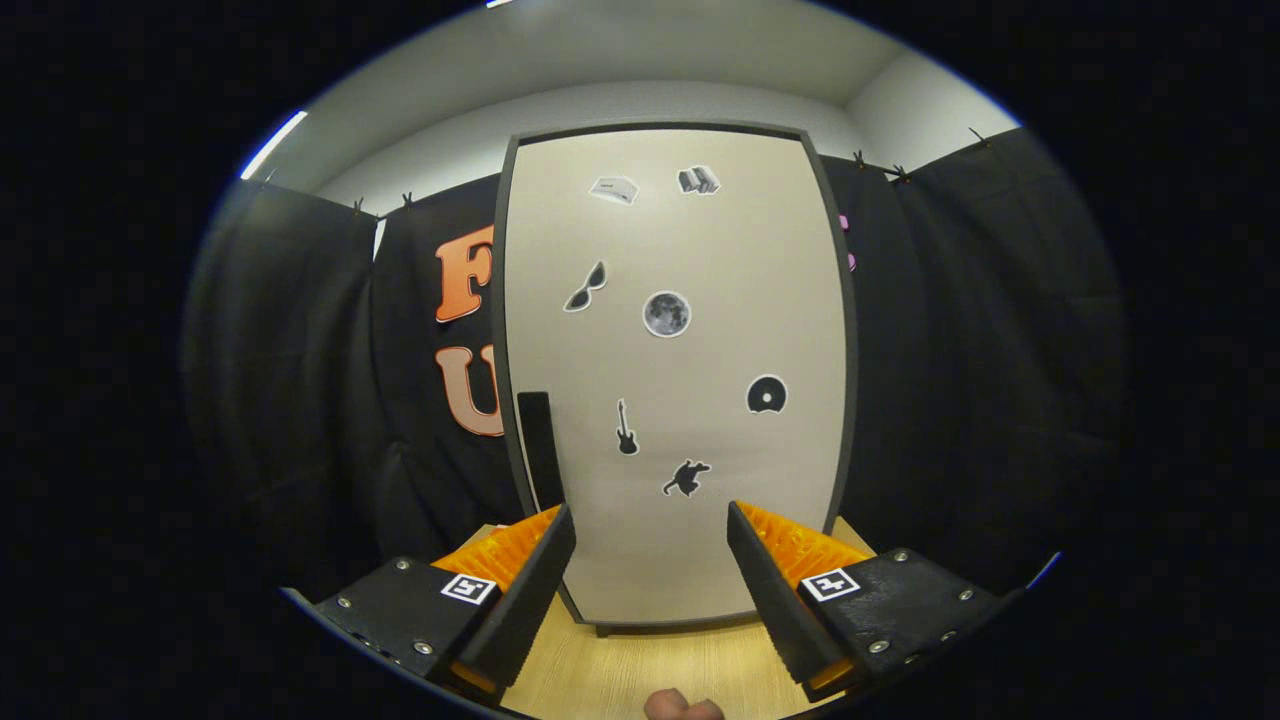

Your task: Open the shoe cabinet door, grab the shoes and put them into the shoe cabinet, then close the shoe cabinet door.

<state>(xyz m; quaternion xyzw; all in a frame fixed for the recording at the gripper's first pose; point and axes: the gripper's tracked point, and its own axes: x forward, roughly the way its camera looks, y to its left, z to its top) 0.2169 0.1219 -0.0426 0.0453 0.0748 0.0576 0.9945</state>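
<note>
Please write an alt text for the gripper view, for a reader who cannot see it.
A closed shoe cabinet door with stickers and a dark handle stands on a wooden surface, just beyond the open tongs, which hold nothing.

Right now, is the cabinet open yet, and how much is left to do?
Not yet. The cabinet door looks shut, so nothing is done. The gripper is open and holds nothing, facing the door near its dark handle. Opening, putting shoes in and closing are all left.
</note>
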